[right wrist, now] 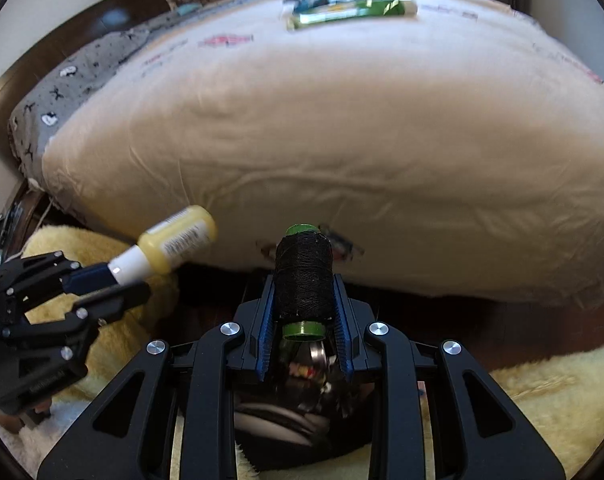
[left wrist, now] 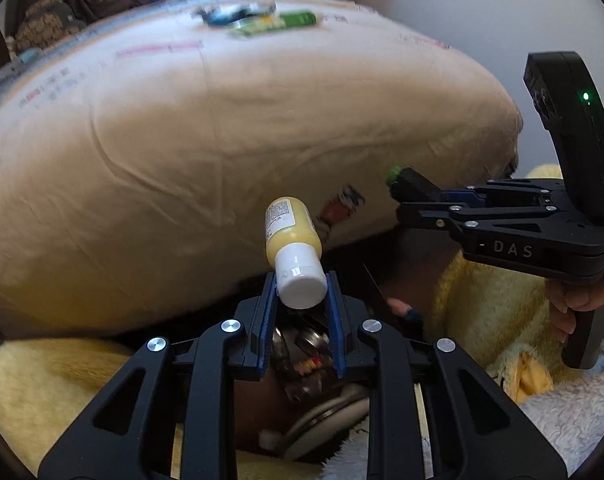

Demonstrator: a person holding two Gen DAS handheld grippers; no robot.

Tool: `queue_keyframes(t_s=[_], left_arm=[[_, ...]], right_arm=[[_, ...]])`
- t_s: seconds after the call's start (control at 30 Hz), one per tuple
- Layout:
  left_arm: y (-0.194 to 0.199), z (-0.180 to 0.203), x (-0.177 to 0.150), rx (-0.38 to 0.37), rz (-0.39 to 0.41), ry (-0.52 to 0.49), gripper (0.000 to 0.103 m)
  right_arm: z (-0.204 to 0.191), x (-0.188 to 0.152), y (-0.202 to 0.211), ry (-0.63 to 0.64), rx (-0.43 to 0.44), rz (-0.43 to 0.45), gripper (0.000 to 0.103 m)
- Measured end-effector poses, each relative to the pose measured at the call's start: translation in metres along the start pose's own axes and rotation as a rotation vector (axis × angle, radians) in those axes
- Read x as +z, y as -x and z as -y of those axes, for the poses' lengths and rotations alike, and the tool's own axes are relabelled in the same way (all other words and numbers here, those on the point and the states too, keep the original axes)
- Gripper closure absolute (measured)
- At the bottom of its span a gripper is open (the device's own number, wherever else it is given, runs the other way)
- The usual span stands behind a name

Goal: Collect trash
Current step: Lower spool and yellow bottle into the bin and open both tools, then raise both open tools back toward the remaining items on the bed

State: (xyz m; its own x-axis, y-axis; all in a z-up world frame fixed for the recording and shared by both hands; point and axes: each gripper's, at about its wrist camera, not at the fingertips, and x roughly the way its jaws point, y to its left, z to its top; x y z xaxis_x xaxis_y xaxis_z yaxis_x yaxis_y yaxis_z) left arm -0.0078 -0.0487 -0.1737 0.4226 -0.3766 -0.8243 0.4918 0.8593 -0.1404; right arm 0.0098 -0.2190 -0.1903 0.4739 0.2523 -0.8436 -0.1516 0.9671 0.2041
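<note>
Left wrist view shows the left claw pinching only the yellow bottle's white cap, so it could slip near the bed's edge, while the right claw clamps a black thread spool.

Left gripper clamps the small yellow plastic bottle with white cap by its cap; bottle body points forward toward the large cream-coloured quilted bed. Right gripper clamps the black thread spool on a green core between its pads, lying to the right of the left gripper. Both hang above the fluffy yellow rug, in front of the bed's near edge. Heap of green and blue wrappers lies on the bed's far side. Grey patterned pillow sits at the bed's left end.
</note>
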Motion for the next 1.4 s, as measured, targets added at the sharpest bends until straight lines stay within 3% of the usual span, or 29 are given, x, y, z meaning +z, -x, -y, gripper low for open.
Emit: queue_keyframes(t_s=[0.4, 0.83, 0.9, 1.03, 1.2, 1.27, 1.4], left_arm=[[-0.074, -0.008, -0.014, -0.105, -0.245, 0.060, 0.081], [-0.095, -0.002, -0.013, -0.078, -0.311, 0.038, 0.081], [-0.094, -0.002, -0.011, -0.068, -0.309, 0.041, 0.075], [-0.087, -0.004, -0.009, -0.046, -0.287, 0.046, 0.062], [-0.069, -0.011, -0.001, -0.013, -0.232, 0.050, 0.036], [-0.060, -0.015, 0.005, -0.002, -0.204, 0.057, 0.027], [-0.038, -0.022, 0.020, 0.017, -0.141, 0.062, 0.015]], right_arm=[[0.015, -0.018, -0.051, -0.070, 0.020, -0.154, 0.076], [0.028, -0.020, -0.067, -0.139, 0.031, -0.188, 0.071], [0.034, -0.019, -0.068, -0.157, 0.031, -0.183, 0.044], [0.042, -0.019, -0.063, -0.187, 0.037, -0.156, 0.039], [0.047, -0.014, -0.055, -0.213, 0.043, -0.134, 0.016], [0.049, -0.011, -0.049, -0.227, 0.049, -0.116, 0.011], [0.053, -0.004, -0.036, -0.249, 0.075, -0.089, 0.008]])
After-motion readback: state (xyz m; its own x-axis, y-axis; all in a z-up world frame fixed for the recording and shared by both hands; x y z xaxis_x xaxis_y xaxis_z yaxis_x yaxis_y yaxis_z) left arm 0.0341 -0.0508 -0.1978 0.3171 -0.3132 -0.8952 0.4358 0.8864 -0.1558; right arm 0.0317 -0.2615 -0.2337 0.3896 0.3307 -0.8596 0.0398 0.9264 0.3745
